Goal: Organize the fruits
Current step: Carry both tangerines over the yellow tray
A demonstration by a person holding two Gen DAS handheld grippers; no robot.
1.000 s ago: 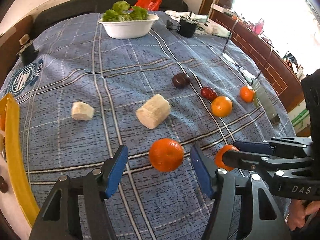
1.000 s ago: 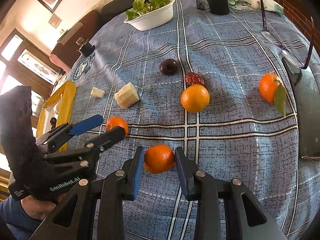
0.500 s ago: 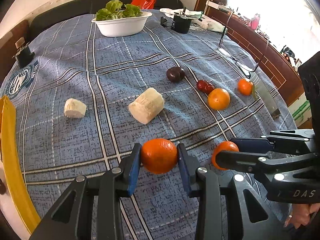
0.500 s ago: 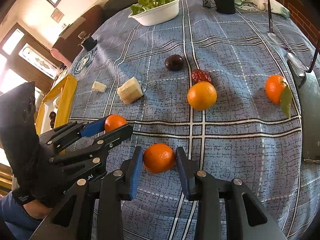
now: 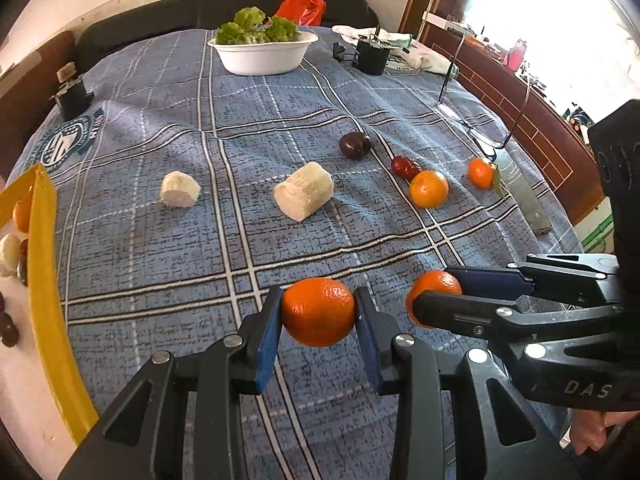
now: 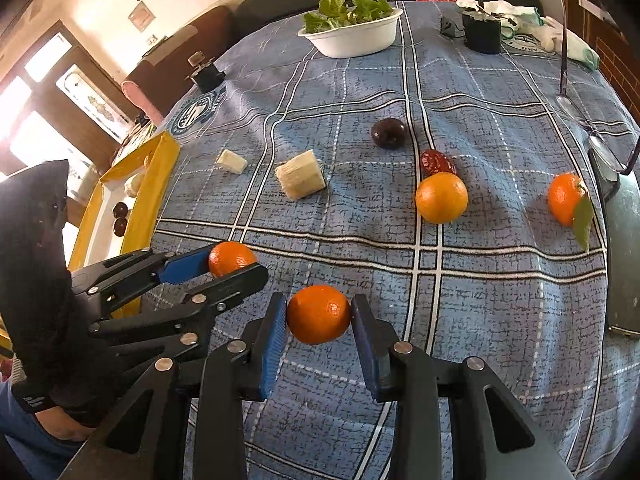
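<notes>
Left tongs [image 5: 318,312]: blue pads pressed on both sides of a mandarin [image 5: 318,311], held just above the checked cloth [image 5: 160,248]. Right tongs [image 6: 319,316]: closed likewise on a second mandarin [image 6: 319,314], beside the first. Step in hand, as judged: both fruits are gripped and about to be carried. The yellow tray [image 5: 44,280] at the far left already holds an orange fruit, a pale piece and dark fruits, so it is the likely goal. The next move calls for a lift clear of the cloth, then travel leftward with the grip kept firm. Two banana pieces [image 5: 304,196], a plum [image 5: 354,145], a date [image 5: 405,166] and two oranges [image 5: 429,189] lie loose further along.
</notes>
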